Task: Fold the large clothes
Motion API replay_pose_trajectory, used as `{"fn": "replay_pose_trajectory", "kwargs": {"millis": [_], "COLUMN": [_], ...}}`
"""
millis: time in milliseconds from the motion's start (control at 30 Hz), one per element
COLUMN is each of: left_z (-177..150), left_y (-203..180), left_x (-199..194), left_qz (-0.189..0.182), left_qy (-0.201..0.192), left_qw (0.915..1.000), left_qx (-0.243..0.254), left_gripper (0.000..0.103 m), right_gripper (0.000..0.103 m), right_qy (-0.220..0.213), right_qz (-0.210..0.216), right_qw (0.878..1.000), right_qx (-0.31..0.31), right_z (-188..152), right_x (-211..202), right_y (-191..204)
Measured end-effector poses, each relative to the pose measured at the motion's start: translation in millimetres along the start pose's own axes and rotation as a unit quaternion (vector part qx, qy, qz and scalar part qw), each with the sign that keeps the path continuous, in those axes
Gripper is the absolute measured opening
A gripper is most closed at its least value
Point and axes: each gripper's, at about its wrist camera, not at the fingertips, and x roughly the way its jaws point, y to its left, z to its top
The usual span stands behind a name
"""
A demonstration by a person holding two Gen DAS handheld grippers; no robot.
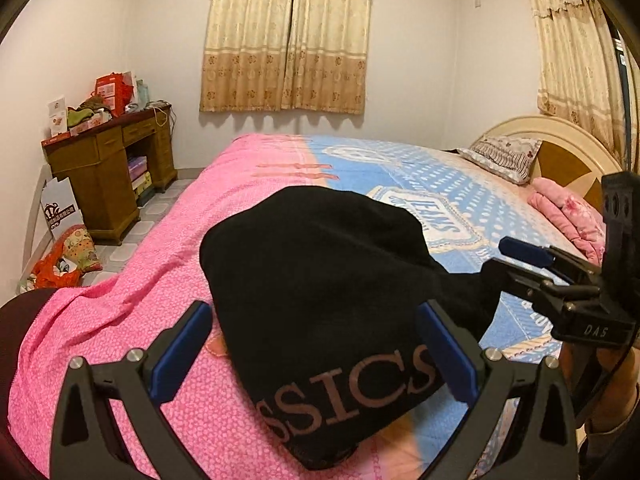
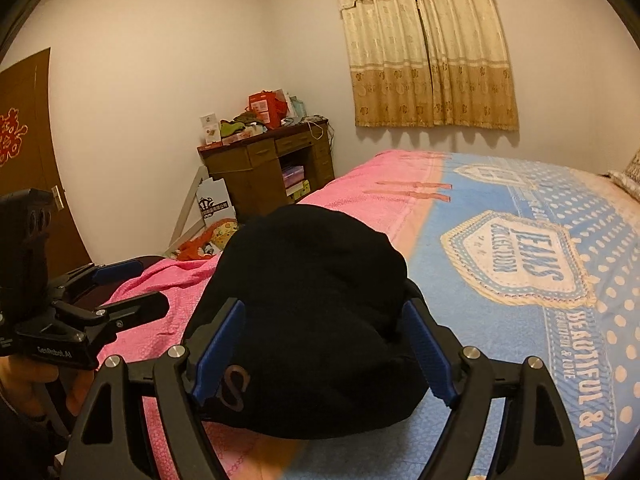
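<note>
Item: black garment (image 1: 320,280), dark knit or fleece with brown lettering, lying as a rounded, bundled heap on the bed (image 1: 160,280), straddling the seam where the pink cloth is meeting the blue printed cover (image 2: 520,320). From the bed's foot it is sitting toward six o'clock, the pillow (image 1: 504,156) and headboard off at about two o'clock.

Handling, as a judgement: soft, limp and light; it is likely sagging wherever it is lifted, and its folds are probably sliding over one another. Best taken at a hem or a corner with both tongs well apart, so the cloth is hanging flat.

Tongs: the left gripper (image 1: 316,356) is standing wide open, blue pads either side of the lettered edge, pressing on nothing that can be seen. The right gripper (image 2: 328,356) is likewise spread wide around the heap's near side, apparently gripping nothing.

Not made out: the garment's kind, sleeves, collar and hem are all lost in the black mass; the lettering is cut off at the fold; the underside is hidden; the person is showing only as a hand (image 2: 24,384) behind the left tool.
</note>
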Motion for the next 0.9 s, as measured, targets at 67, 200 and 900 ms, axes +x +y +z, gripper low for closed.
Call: {"fn": "replay_pose_trajectory", "kwargs": {"millis": [67, 200, 900], "left_z": [0, -1, -5], "left_y": [1, 2, -4], "left_x": [-2, -5, -5], "left_qz": [-0.004, -0.007, -0.007], "left_qy": [-0.003, -0.008, 0.003], "left_qw": [1.0, 0.9999, 0.9999], "left_qx": [-0.003, -0.003, 0.015], "left_gripper": [0.103, 0.103, 0.103], "right_gripper": [0.082, 0.082, 0.082], "right_qy": [-0.004, -0.005, -0.019], "right_qz": [0.003, 0.005, 0.014], "right_qw": [1.0, 1.0, 0.999], "right_qx": [-0.003, -0.006, -0.025], "right_z": [0, -1, -1], "right_x": [-4, -11, -23], "right_y": [4, 14, 28]}}
